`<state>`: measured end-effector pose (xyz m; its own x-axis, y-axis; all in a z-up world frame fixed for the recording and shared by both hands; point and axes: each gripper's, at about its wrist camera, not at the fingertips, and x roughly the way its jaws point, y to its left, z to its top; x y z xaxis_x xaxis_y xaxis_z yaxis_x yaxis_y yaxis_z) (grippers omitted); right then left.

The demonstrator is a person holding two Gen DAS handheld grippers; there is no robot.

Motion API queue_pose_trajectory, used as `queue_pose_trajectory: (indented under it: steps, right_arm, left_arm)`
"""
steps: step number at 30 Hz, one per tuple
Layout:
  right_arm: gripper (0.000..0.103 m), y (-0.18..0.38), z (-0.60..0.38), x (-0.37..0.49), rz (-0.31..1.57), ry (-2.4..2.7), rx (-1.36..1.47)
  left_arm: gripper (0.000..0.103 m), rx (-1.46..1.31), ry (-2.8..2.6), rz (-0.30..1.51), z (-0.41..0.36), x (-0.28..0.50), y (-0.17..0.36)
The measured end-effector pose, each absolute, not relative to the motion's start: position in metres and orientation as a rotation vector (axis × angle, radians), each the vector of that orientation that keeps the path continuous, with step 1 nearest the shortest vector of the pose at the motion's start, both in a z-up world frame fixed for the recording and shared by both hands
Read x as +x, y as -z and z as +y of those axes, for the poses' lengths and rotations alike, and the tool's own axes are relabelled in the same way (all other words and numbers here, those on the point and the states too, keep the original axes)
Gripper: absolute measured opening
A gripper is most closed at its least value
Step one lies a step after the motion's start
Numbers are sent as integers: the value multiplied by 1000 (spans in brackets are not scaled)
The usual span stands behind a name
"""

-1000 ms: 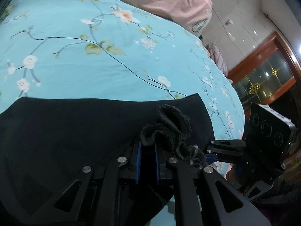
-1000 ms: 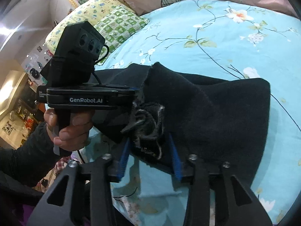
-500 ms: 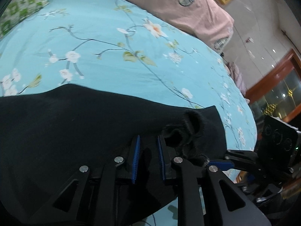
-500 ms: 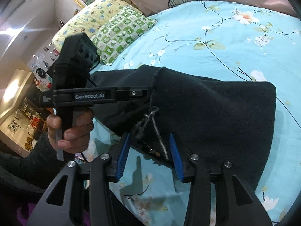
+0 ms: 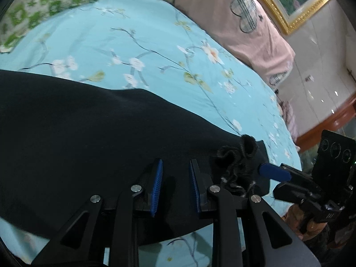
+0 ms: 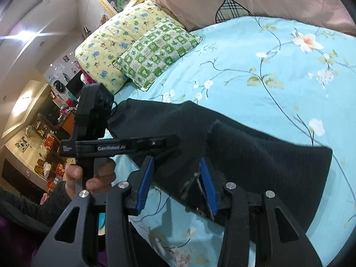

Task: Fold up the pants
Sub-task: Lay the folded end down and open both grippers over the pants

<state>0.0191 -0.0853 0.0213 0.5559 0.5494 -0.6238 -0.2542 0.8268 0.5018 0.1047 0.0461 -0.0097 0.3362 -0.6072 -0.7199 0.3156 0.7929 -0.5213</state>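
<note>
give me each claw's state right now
left claw: open, jaws just been opening, empty above the black fleece pants
right claw: open, pants hem lying loose between its jaws

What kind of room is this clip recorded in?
Most likely a home bedroom. The black pants lie on a bed with a blue floral sheet, pillows are stacked at its head, and a gold-framed picture hangs on the wall.

The black pants lie across the light blue floral bedsheet at mid frame. The right gripper fills the bottom, jaws apart over the pants' near edge. At left, a hand holds the left gripper. Two patterned pillows sit upper left.
</note>
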Motion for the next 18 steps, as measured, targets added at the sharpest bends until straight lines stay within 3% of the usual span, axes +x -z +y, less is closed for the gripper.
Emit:
queue_pose_trajectory:
  steps: [4,9,18]
  right_arm:
    - [45,-26,-82,27,855,-505,356]
    - [55,-30,-74,42,850,-530,334]
    - [57,-33,-50,78,875,-597,265]
  left_arm:
    - [32,-337,573,1043,65,101,5]
    - [33,-362,485,1019,94,99,0]
    - [37,-423,350,985,152,97,-5]
